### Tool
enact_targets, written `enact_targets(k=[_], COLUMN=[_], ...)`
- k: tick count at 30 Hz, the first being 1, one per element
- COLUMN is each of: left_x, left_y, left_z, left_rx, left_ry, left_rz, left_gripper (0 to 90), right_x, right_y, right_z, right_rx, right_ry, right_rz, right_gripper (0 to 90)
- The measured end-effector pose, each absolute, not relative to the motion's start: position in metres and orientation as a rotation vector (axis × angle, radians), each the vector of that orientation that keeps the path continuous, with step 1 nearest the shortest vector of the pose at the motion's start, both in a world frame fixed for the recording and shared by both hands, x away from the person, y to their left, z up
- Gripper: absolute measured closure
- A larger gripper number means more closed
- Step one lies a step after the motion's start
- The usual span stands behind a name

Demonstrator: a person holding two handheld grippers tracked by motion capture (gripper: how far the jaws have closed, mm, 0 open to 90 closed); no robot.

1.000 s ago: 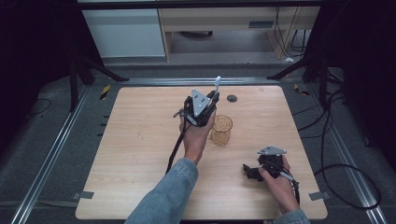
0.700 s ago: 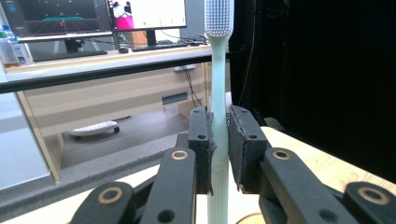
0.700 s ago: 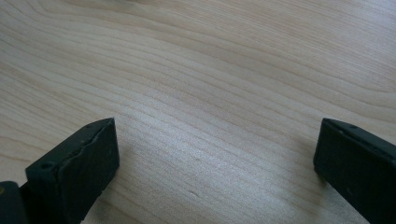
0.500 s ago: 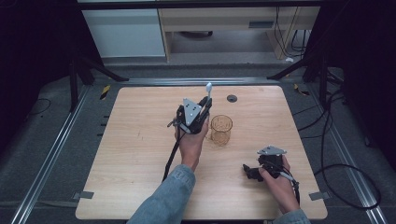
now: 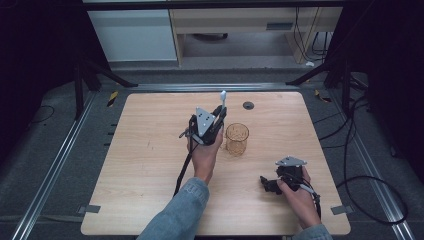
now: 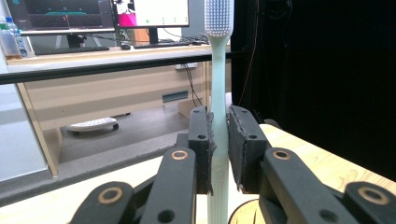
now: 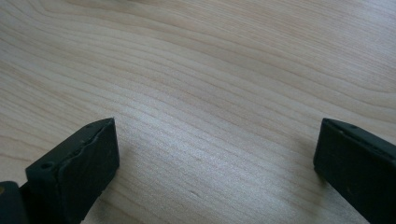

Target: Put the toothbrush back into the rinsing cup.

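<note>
A pale toothbrush stands almost upright, bristle head at the top, with my left gripper shut on its handle just left of an amber glass cup. In the left gripper view the pads clamp the toothbrush at mid handle, at my left gripper, and the cup's rim peeks in at the bottom. My right gripper rests low over the table at the front right, open. In its own view my right gripper has its jaws wide apart with bare wood between them.
A small black round disc lies on the table behind the cup. The left gripper's cable trails back along the forearm. Metal rails run along the table's sides, and a dark stand leg is at the back left.
The left gripper with the toothbrush has shifted a little to the left, away from above the cup. The right gripper has stayed where it was.
</note>
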State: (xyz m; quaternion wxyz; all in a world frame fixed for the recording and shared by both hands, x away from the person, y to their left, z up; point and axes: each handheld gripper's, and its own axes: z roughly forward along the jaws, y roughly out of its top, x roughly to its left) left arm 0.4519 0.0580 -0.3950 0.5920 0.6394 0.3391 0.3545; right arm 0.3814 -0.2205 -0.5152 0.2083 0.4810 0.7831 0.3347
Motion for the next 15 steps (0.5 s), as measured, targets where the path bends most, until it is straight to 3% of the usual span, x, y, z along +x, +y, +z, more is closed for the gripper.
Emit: enact_targets(k=[15], left_x=[0.4550], left_y=[0.0575], left_z=[-0.4044], left_rx=[1.490], left_ry=[0.809], left_rz=[0.818], left_gripper=[79.1], right_x=[0.3813], right_y=[-0.2205], right_z=[-0.5151], right_rx=[1.340], right_ry=[2.180], right_rz=[0.931], right_gripper=[0.5])
